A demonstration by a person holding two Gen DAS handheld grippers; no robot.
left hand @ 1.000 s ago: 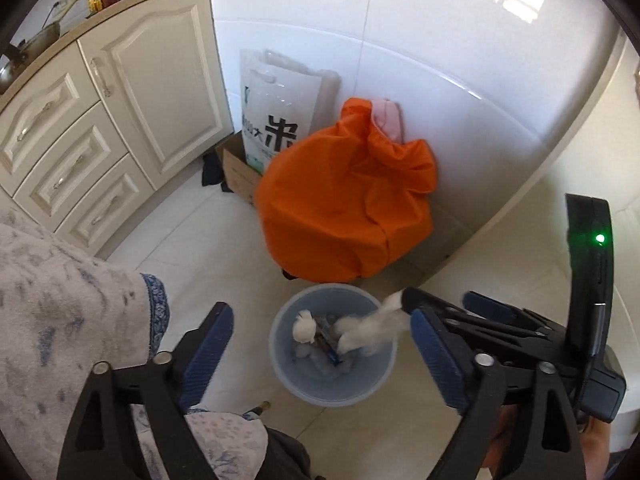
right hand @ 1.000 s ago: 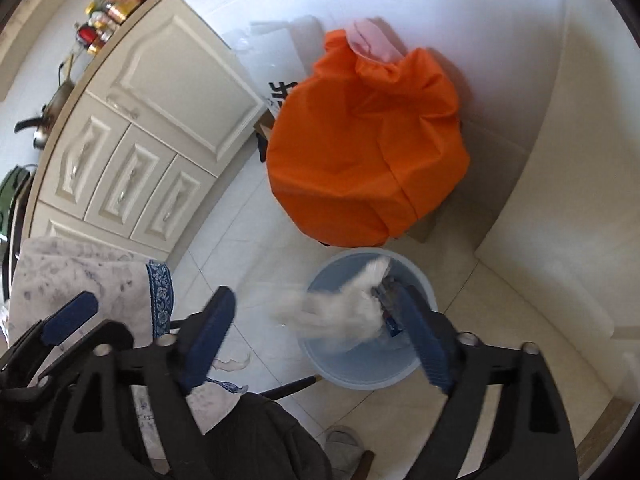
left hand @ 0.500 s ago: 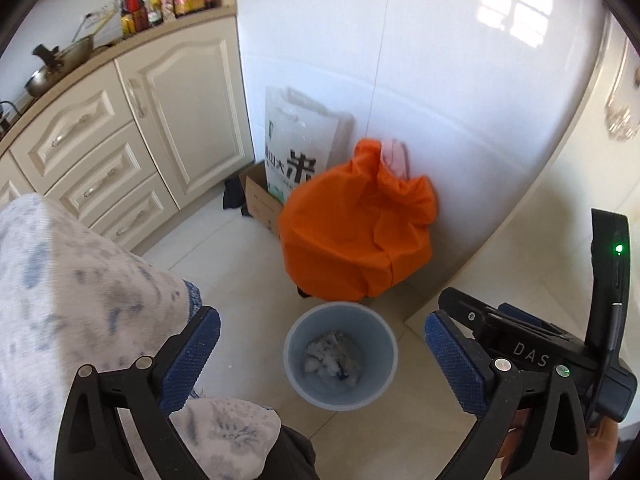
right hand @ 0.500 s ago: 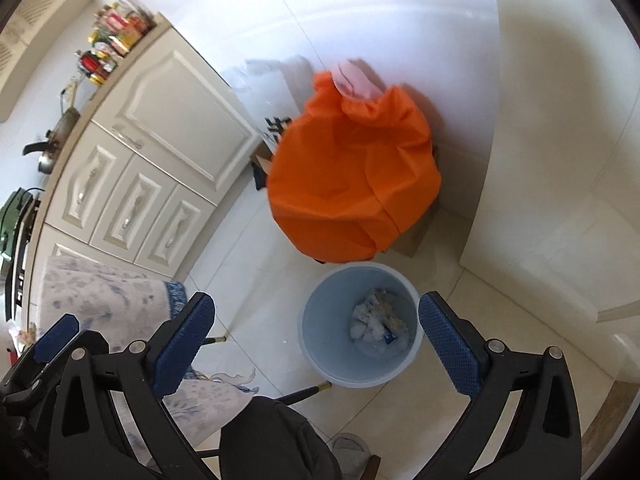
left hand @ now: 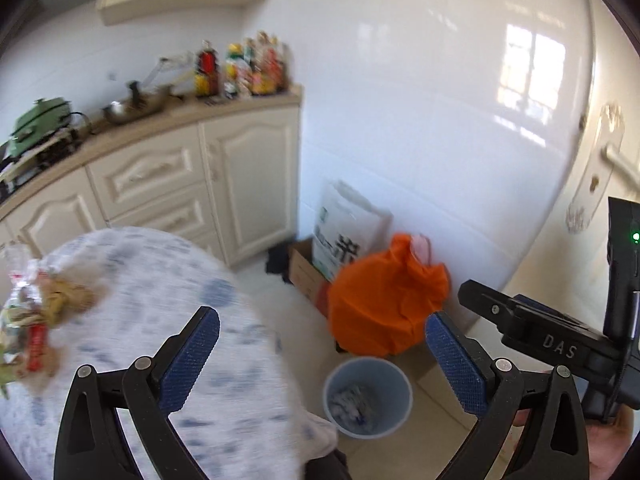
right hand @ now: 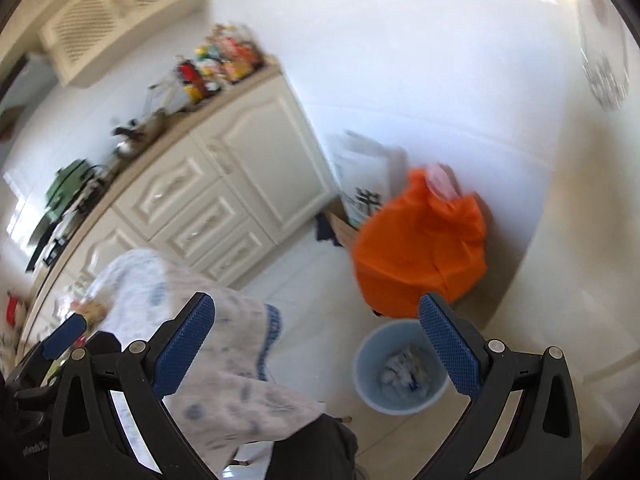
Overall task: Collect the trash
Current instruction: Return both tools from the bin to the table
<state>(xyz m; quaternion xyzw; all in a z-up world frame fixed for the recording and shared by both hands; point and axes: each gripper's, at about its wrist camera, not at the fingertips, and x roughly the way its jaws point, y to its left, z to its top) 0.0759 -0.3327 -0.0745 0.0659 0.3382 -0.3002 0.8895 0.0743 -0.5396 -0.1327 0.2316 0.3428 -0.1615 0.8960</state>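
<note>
Table litter (left hand: 28, 320): far left in the left wrist view; crumpled wrappers and scraps, blurred, resting on the patterned cloth; judged to be the trash not yet collected; exact items not discernible.
Tablecloth (left hand: 160, 300): white with blue print; covers a rounded table; edge hangs near the bin side.
Left gripper (left hand: 324, 364): released; jaws spread wide with nothing between the blue pads; held above the table edge, aimed toward the floor corner.
Bin (left hand: 394, 372): pale blue, round, upright on the tiled floor, just in front of the orange bag; apart from both grippers.
Bin contents (left hand: 356, 402): white crumpled tissue with a bluish scrap, lying at the bottom; counts as the finished part of the task.
Orange bag (left hand: 384, 304): full, slumped against the white wall; touches or nearly touches the bin rim, not resolvable.
Right gripper (right hand: 316, 348): released; jaws wide apart, empty; bin (right hand: 370, 384) visible below and right of centre, tissue (right hand: 404, 372) inside.
Progress: partly complete, as a judgement; some trash in the bin; litter on the table outstanding; both tools free for another pickup.
Risk: cloth overhang near the bin; possible snag on a low approach.
</note>
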